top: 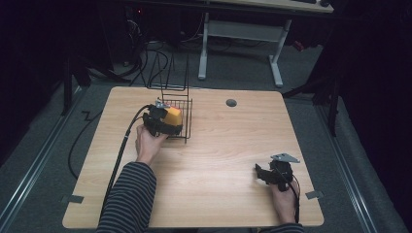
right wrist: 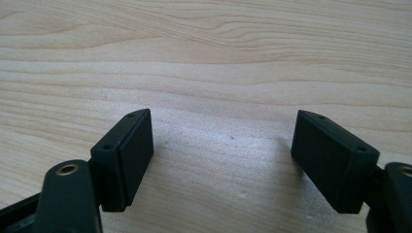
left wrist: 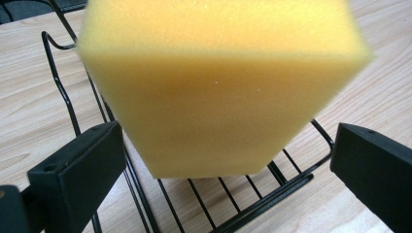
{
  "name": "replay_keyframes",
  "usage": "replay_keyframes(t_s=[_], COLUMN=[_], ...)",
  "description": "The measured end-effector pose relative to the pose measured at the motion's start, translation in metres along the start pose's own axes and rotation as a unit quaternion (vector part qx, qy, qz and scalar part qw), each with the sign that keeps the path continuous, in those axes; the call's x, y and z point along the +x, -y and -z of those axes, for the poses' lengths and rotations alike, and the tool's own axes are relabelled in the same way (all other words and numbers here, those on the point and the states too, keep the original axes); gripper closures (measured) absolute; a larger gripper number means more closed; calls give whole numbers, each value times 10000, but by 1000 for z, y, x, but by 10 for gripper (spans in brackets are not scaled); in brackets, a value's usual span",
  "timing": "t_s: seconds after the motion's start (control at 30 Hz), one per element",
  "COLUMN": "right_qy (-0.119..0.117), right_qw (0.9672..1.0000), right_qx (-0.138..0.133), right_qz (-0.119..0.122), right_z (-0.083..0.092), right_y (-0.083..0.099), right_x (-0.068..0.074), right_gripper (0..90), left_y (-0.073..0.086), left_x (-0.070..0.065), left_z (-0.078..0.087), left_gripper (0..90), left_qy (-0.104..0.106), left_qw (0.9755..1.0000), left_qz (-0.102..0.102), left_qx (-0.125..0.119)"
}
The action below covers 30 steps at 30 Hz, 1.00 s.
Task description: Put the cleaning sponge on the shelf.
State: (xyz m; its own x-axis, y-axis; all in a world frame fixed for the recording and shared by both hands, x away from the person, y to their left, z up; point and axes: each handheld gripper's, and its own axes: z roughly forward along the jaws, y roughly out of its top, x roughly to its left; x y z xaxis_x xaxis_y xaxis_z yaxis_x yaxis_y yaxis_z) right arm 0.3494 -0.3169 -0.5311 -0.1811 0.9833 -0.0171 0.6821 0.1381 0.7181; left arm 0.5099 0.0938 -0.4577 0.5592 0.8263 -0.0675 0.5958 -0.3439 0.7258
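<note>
Wooden desk [top: 218, 160] carries it all: nearest, the right tool [top: 265, 173] rests idle, jaws apart. Farther off, the left tool [top: 170, 121] has let go, jaws wide beside the sponge [left wrist: 218, 87] standing in the wire rack [left wrist: 272, 194]; placing looks done, only withdrawal remains.

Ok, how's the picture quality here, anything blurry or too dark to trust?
High view: the room around the table is nearly black, the top evenly lit. Left gripper view: the yellow sponge sits so close that its edges are soft, while the wire basket below stays fairly sharp. Right gripper view: wood grain sharp, with a faint shadow between the jaws of the right gripper.
</note>
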Motion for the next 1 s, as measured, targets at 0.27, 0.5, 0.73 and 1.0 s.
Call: replay_keyframes(t_s=[0.27, 0.5, 0.73, 1.0], right_qy=[-1, -1, 1, -1], right_qw=[10000, 10000, 10000, 10000], right_qx=[1, 0, 4, 0], right_qz=[-1, -1, -7, 0], right_z=[0, 0, 0, 0], right_y=[0, 0, 0, 0], right_x=[0, 0, 0, 0], right_gripper=[235, 235, 235, 234], left_y=[2, 11, 16, 21], left_x=[-3, 2, 3, 5], left_z=[9, 18, 31, 43], left_gripper=[1, 14, 27, 42], left_qy=[55, 9, 45, 55], left_qw=[10000, 9999, 9998, 9995], left_qz=[-67, -35, -44, -84], left_qx=[-2, -97, -214, -289])
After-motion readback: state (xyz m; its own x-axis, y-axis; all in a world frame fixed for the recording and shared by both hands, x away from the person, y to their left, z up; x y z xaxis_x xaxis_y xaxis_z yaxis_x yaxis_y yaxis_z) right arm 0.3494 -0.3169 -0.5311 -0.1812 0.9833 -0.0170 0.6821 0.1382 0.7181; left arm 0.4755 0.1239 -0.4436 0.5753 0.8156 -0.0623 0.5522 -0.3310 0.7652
